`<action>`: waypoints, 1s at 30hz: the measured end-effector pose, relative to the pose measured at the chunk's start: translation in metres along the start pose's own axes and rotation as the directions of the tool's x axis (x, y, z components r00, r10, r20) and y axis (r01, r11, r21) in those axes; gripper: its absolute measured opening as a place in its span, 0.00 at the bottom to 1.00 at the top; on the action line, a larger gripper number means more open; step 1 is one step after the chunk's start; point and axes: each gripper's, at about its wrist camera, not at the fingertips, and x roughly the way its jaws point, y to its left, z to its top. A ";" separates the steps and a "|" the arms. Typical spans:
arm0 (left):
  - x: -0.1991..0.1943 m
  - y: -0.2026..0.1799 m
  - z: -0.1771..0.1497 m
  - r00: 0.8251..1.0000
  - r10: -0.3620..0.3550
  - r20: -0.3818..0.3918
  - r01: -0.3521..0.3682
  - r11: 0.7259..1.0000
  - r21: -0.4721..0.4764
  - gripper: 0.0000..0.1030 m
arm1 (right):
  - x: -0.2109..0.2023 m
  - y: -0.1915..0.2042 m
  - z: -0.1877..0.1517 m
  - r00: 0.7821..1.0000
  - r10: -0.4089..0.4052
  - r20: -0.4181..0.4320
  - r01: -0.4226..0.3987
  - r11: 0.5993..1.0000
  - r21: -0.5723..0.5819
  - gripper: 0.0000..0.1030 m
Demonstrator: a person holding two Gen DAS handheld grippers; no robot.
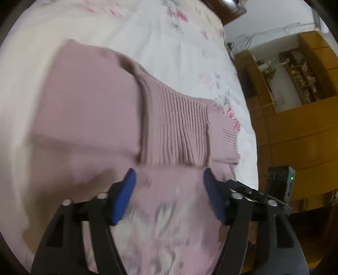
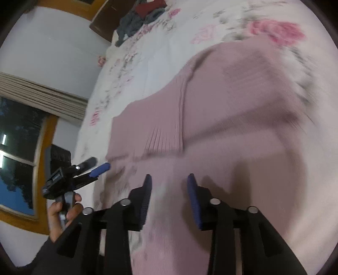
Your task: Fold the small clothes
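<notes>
Pink knit, a small sweater point(image 1: 90, 110), lies spread across the floral bedsheet point(image 1: 173, 48) and takes up most of the bed's middle in both wrist views. One ribbed part is folded over the body of the garment, with a ribbed cuff point(image 1: 229, 137) lying toward the bed's side edge in the left wrist view. That edge runs just past the cuff, and beyond it stands a yellow wooden cabinet point(image 1: 295, 131) with open shelves. Bare sheet stays free beyond the sweater on the far side of the bed. In the right wrist view a heap of dark and red clothes point(image 2: 141, 19) sits at the far corner of the bed by a dark headboard point(image 2: 103, 19), well apart from the sweater, and a window point(image 2: 19, 152) with a wooden frame stands past the other side edge.

Over the near hem of the sweater, the left gripper point(image 1: 169, 184) has its blue pads standing wide apart with nothing between them; cloth shows beneath the gap. Whether the pads touch the knit cannot be told through the blur. The right gripper point(image 2: 169, 186) is likewise spread, more narrowly, over the sweater's near part and holding nothing. A hand point(image 2: 63, 213) at the bed's side edge grips the left gripper's handle.
</notes>
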 end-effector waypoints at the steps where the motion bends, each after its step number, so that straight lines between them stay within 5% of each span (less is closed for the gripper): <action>1: -0.013 0.005 -0.010 1.000 0.005 0.003 -0.005 1.000 -0.010 0.72 | -0.011 -0.003 -0.012 1.000 -0.005 -0.001 0.005 1.000 0.005 0.42; 6: -0.072 0.024 -0.100 0.998 0.060 -0.001 -0.060 0.997 -0.044 0.76 | -0.081 -0.038 -0.101 0.997 -0.068 -0.023 0.069 0.996 0.052 0.53; 12: -0.118 0.082 -0.178 0.995 0.089 -0.046 -0.095 0.985 -0.146 0.76 | -0.106 -0.075 -0.184 0.992 -0.020 -0.125 0.045 0.980 0.196 0.55; 19: -0.098 0.114 -0.212 0.975 0.060 -0.216 -0.110 0.967 -0.229 0.76 | -0.089 -0.092 -0.218 0.979 -0.011 -0.203 0.067 0.959 0.274 0.55; 30: -0.064 0.113 -0.236 0.953 0.020 -0.304 -0.103 0.960 -0.260 0.72 | -0.072 -0.091 -0.227 0.974 -0.037 -0.224 0.101 0.954 0.281 0.55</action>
